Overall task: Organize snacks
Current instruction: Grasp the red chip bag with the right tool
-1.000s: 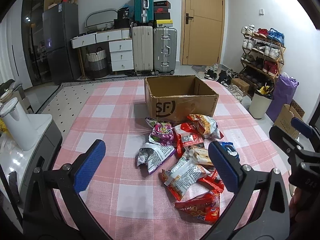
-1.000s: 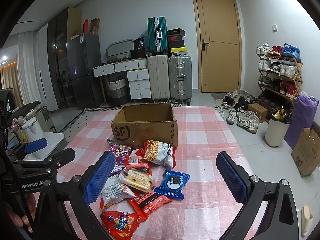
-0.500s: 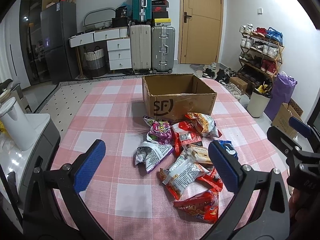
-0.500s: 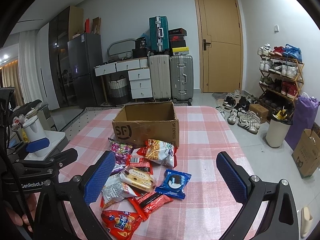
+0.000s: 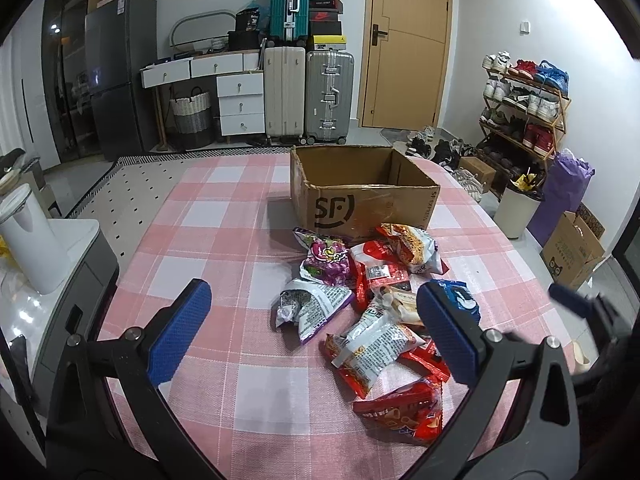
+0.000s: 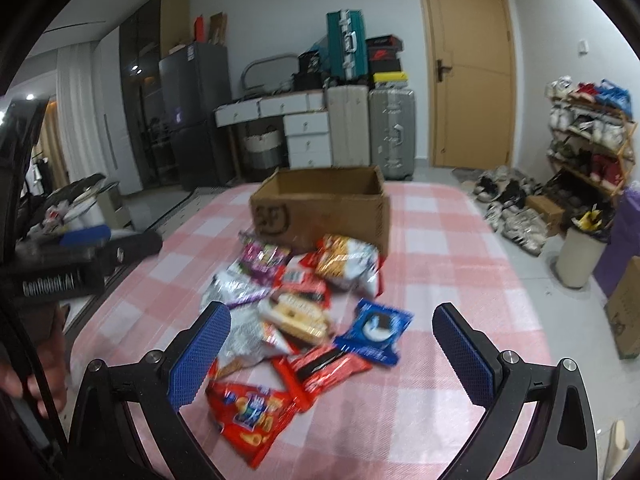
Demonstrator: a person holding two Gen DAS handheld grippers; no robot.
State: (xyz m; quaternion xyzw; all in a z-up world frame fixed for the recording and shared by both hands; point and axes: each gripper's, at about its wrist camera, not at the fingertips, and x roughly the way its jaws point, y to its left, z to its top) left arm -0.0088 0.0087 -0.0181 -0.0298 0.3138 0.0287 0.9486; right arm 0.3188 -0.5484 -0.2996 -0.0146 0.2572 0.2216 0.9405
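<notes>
on table, open cardboard box behind snack packets.

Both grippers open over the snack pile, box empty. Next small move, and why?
Probably lower the right gripper onto the blue cookie pack: it lies at the pile's edge, mostly uncovered, between the open fingers. The cardboard box stands open just behind.

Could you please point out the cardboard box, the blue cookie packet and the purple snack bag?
cardboard box (image 5: pixel 362 210), left wrist view, front wall.
blue cookie packet (image 6: pixel 374 330), right wrist view, centre.
purple snack bag (image 5: pixel 326 262), left wrist view, middle.
</notes>
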